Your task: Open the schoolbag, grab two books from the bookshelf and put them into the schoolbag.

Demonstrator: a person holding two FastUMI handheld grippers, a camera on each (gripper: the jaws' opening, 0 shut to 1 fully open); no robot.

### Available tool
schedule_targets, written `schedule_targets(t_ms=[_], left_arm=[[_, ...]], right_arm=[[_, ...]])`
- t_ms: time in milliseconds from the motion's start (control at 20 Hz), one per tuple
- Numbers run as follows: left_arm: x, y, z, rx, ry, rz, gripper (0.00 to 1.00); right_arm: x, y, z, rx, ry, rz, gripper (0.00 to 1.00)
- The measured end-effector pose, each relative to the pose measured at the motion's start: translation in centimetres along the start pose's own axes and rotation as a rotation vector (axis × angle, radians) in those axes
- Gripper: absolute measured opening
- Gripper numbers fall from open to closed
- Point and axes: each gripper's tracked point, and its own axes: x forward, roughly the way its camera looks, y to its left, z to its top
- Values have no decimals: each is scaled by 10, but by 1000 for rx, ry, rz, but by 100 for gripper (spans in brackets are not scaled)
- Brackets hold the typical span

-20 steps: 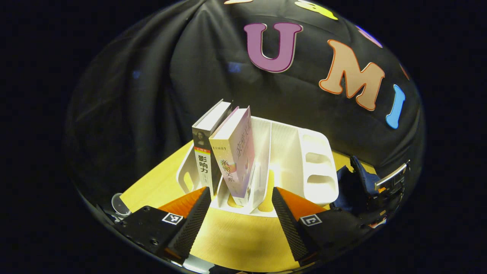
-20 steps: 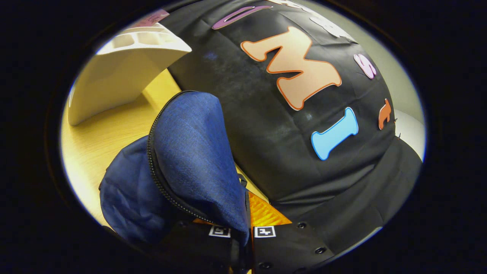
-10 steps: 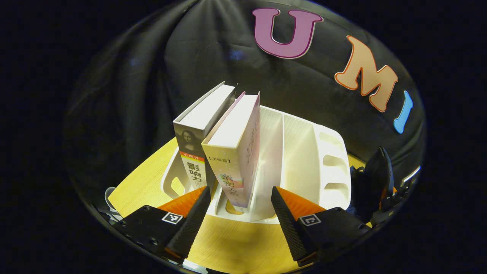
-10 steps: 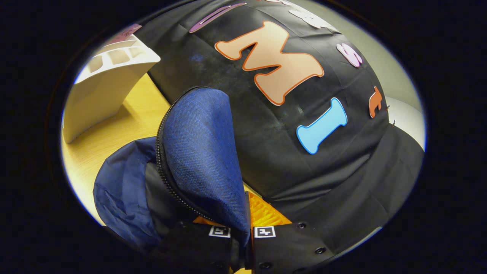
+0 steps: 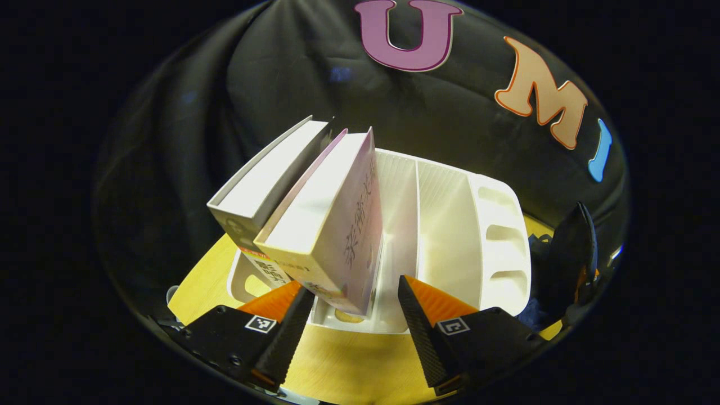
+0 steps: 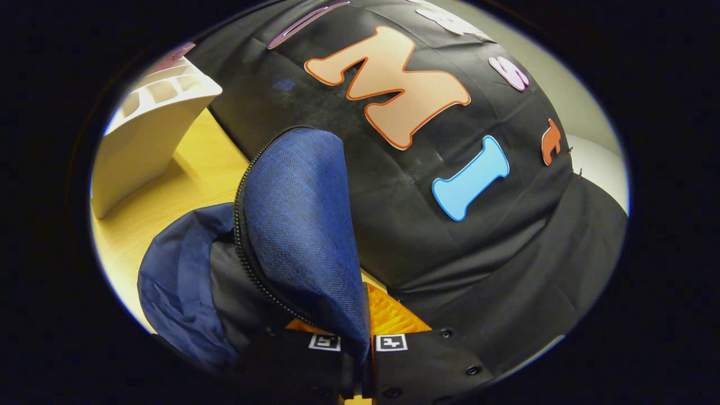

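Observation:
Two books lean in the left slots of a white bookshelf (image 5: 450,225): a lavender book (image 5: 332,230) and, to its left, a grey-covered book (image 5: 264,185). My left gripper (image 5: 351,332) is open close in front of them, and the lavender book's lower corner sits between its fingers without visible contact. In the right gripper view, my right gripper (image 6: 363,334) is shut on the blue schoolbag's flap (image 6: 298,225) and holds it upright, zipper edge showing. The bag's body (image 6: 174,292) slumps to the left, its mouth open.
The bookshelf (image 6: 146,129) stands on a yellow wooden table (image 6: 185,191) just left of the bag. Its right slots are vacant. A small clear round object (image 5: 171,293) lies at the table's left edge. A dark shape (image 5: 568,264) rises right of the shelf.
My left gripper has closed in on the books, so the lavender book's corner now lies between its fingers. The right gripper keeps hold of the flap and has shifted slightly.

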Motion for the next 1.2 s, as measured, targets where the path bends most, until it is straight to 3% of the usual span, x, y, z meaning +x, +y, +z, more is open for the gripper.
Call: schedule_targets(t_ms=[300,450,650,800,1200], left_arm=[[-10,-2,15,13,31,-19,78],[-15,-3,17,37,83,-23,78],[-21,-1,12,46,239,-23,75],[-26,-5,17,57,307,-43,79],[-22,-15,35,166,458,-89,75]], right_arm=[[1,1,-1,8,5,5,6],[2,1,-2,7,4,8,7],[0,2,-2,7,8,9,6],[-1,6,-2,-2,2,19,6],[-2,12,-4,-1,-7,43,6]])
